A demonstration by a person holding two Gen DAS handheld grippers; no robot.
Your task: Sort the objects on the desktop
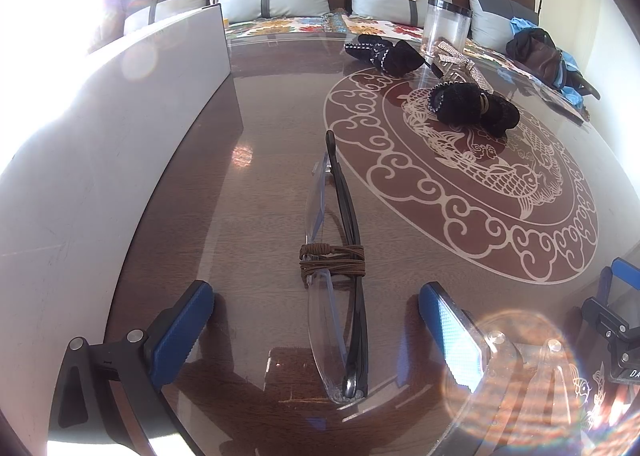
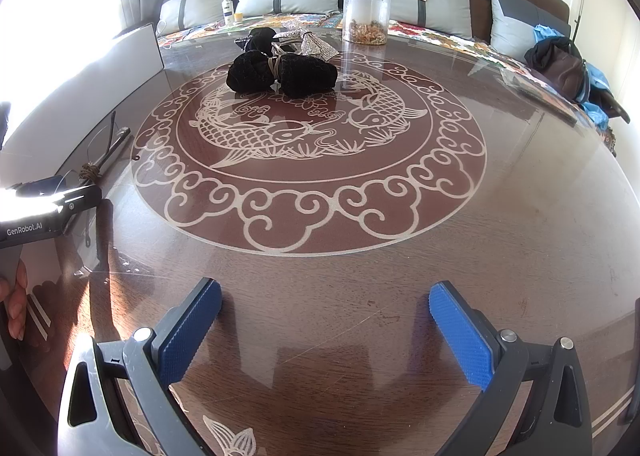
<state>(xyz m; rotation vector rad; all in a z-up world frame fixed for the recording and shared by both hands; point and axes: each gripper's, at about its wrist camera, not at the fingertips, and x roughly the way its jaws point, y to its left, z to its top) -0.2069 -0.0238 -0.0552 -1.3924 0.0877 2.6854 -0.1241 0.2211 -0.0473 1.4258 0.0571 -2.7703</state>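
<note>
left hand-held gripper (image 1: 316,330) wide over folded glasses (image 1: 338,276); fragile, slippery, i'd pinch at cord wrap (image 1: 333,260). right hand-held gripper (image 2: 325,330) wide, empty.

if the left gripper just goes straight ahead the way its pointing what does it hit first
Most likely the folded glasses, which lie lengthwise between the open fingers of the left gripper on the table. The near end already sits within the gap, though exact height above the glass is unclear.

Right gripper (image 2: 324,320) wide open, hovering low over bare glossy table (image 2: 360,276), nothing between blue pads. Black hair bows (image 2: 280,70) plus sparkly silver bow (image 2: 312,42) piled on far side of fish medallion (image 2: 308,136). Clear jar (image 2: 366,12) just behind. Folded glasses (image 2: 108,148) far left, cord-wrapped, beside left gripper (image 2: 56,200).
</note>
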